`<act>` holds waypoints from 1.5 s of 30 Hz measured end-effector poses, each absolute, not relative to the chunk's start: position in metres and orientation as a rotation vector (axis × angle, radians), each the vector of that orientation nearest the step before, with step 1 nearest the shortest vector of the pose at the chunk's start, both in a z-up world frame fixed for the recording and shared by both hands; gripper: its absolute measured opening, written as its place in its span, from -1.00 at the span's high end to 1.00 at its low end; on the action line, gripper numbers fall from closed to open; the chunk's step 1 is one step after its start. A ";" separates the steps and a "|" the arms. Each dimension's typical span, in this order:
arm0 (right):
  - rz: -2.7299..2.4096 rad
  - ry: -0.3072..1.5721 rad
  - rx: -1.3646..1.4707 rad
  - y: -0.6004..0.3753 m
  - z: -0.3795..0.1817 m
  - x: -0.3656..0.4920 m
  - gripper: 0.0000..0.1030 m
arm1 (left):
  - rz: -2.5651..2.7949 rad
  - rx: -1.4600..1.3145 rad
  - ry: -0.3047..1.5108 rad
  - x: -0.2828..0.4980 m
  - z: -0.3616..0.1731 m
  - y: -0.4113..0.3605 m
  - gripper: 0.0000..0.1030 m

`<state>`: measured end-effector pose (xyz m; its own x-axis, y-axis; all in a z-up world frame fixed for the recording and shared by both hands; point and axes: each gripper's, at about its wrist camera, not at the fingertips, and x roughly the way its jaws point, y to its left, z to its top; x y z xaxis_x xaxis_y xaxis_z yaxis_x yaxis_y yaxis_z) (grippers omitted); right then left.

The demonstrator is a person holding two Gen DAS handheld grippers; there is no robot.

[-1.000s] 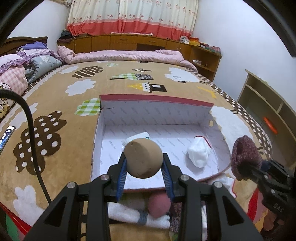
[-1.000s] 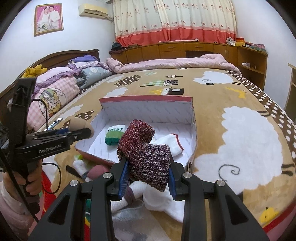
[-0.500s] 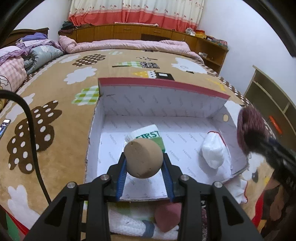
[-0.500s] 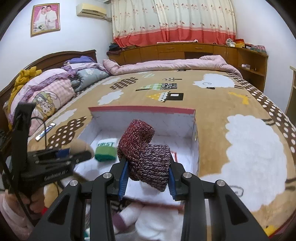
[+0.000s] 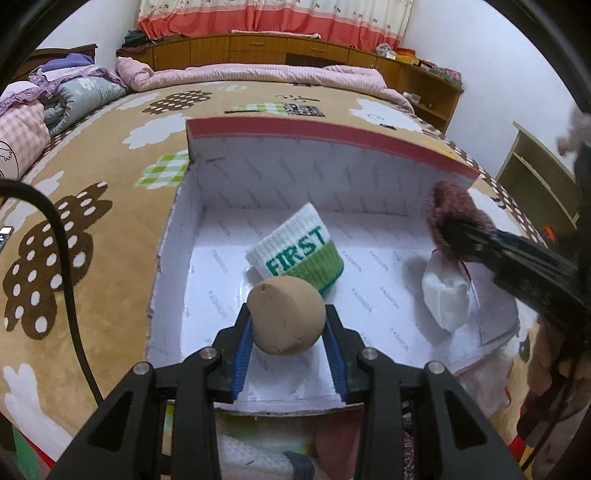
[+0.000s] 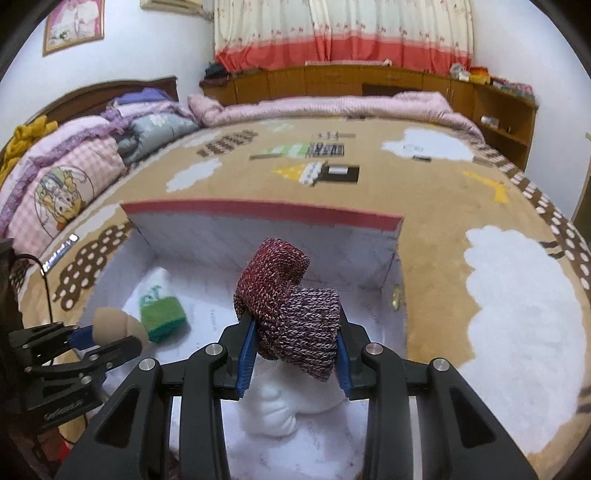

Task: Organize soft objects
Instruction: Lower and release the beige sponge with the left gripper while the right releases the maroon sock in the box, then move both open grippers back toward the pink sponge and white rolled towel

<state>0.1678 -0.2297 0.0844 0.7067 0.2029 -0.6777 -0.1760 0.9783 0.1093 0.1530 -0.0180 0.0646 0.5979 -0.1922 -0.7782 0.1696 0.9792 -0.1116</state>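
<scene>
Left gripper [image 5: 288, 325] clamps a tan roll [image 5: 286, 320], right gripper [image 6: 293, 345] a maroon sock [image 6: 288, 299], above the box [image 5: 328, 134]. Only the left view reads "FIRST" on the green sock [image 5: 299, 253]. Box sits on a patterned bed [image 6: 443, 206]; curtains [image 6: 343, 33] behind.

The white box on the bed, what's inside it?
Inside the white box lie a green-and-white FIRST sock and a white sock bundle. The held socks hide part of the floor.
</scene>
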 end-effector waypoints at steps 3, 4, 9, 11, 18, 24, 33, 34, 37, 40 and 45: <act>0.206 0.807 0.022 -0.228 0.070 0.182 0.28 | -0.201 -0.020 0.915 0.156 0.060 -0.019 0.26; 0.206 0.820 0.016 -0.227 0.066 0.185 0.27 | -0.199 -0.020 0.920 0.156 0.059 -0.019 0.26; 0.203 0.835 -0.014 -0.224 0.059 0.188 0.19 | -0.186 -0.017 0.944 0.160 0.054 -0.020 0.16; 0.199 0.838 -0.013 -0.224 0.058 0.188 0.12 | -0.186 -0.018 0.953 0.161 0.054 -0.021 0.03; 0.184 0.880 0.009 -0.224 0.059 0.187 -0.20 | -0.203 -0.001 0.971 0.156 0.062 -0.027 -0.37; 0.196 0.909 -0.001 -0.223 0.077 0.178 -0.28 | -0.196 0.036 0.978 0.147 0.083 -0.026 -0.38; 0.240 1.069 0.092 -0.230 0.099 0.155 -0.28 | -0.231 0.080 1.070 0.126 0.106 -0.025 -0.40; 0.245 1.080 0.095 -0.230 0.099 0.153 -0.28 | -0.243 0.082 1.090 0.122 0.107 -0.026 -0.40; 0.262 1.127 0.103 -0.229 0.103 0.141 -0.28 | -0.278 0.090 1.138 0.112 0.109 -0.029 -0.40; 0.273 1.181 0.101 -0.227 0.102 0.130 -0.28 | -0.297 0.104 1.165 0.101 0.109 -0.031 -0.40; 0.305 1.257 0.059 -0.220 0.098 0.110 -0.28 | -0.292 0.144 1.203 0.088 0.106 -0.031 -0.40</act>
